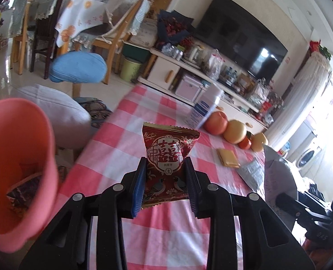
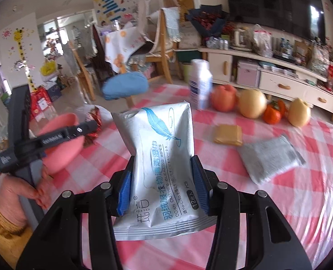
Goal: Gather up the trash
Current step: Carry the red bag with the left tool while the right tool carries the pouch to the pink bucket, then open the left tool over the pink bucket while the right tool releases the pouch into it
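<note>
My left gripper (image 1: pixel 165 168) is shut on a red snack packet (image 1: pixel 168 157) with gold print, held above the pink checked tablecloth (image 1: pixel 126 135). A pink bin (image 1: pixel 18 168) stands close at its left, with a dark wrapper (image 1: pixel 22 191) lying inside. In the right wrist view my right gripper (image 2: pixel 163 171) is shut on a white wet-wipes pack (image 2: pixel 159 157) with a blue feather print, lifted off the table. The left gripper's black body (image 2: pixel 47 138) crosses in front of the pink bin (image 2: pixel 60 139), with the red packet (image 2: pixel 94 121) at its tip.
On the tablecloth lie a yellow folded square (image 2: pixel 228 135) and a grey cloth (image 2: pixel 269 157). A white carton (image 2: pixel 200 85) and a row of fruit (image 2: pixel 251 105) stand at the far edge. Beyond are a blue stool (image 1: pixel 78 67), chairs, a TV cabinet. A hand (image 2: pixel 31 191) grips the left handle.
</note>
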Tool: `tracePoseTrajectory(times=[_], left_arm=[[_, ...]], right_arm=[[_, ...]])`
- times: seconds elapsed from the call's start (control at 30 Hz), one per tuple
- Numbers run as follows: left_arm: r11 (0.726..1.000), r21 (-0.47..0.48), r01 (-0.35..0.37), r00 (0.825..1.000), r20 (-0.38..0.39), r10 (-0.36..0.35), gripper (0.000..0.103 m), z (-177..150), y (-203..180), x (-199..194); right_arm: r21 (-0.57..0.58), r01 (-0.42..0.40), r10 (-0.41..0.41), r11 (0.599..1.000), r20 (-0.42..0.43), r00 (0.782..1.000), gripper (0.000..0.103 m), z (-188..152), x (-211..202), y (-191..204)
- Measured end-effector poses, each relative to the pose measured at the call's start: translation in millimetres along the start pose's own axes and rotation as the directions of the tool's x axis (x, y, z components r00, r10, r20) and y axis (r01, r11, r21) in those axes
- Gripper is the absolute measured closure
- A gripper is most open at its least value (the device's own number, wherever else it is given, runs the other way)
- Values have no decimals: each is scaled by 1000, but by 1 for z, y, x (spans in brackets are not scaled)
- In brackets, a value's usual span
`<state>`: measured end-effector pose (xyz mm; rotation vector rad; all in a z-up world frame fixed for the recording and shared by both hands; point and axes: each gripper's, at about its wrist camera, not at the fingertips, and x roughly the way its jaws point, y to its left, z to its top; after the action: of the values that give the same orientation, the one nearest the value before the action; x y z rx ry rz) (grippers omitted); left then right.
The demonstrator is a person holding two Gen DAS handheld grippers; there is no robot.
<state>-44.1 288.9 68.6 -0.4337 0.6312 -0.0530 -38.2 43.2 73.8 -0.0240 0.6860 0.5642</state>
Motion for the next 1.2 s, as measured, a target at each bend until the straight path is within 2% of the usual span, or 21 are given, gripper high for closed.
tracePoseTrajectory(times=[0.2,0.4,0.7,0.93,0.97,1.07,1.13,1.2], left_arm=[[995,-81,-50,997,58,55,68,12,40,-23],[975,-181,-126,984,102,146,68,21,90,-45],[917,-314,-244,950,112,291,68,25,160,-68],[879,-398,-262,940,102,326,67,22,193,-77],[875,-406,-265,939,99,330,65,21,196,-78],[850,-443,-284,926,104,363,40,20,205,-82],[840,-454,-296,920,102,379,33,20,208,-83],[832,-471,-294,918,102,382,26,19,211,-84]], right_arm=[[-63,-107,108,992,9,994,53,28,15,55],[-119,-205,207,972,10,978,53,57,34,111],[-135,-354,353,925,-33,935,52,87,79,189],[-102,-426,419,899,-85,904,50,90,120,233],[-94,-431,424,897,-92,901,48,91,126,234],[-49,-448,441,893,-108,891,39,92,143,237],[-7,-464,461,886,-99,882,22,91,144,231],[19,-453,454,891,-74,888,16,90,141,223]])
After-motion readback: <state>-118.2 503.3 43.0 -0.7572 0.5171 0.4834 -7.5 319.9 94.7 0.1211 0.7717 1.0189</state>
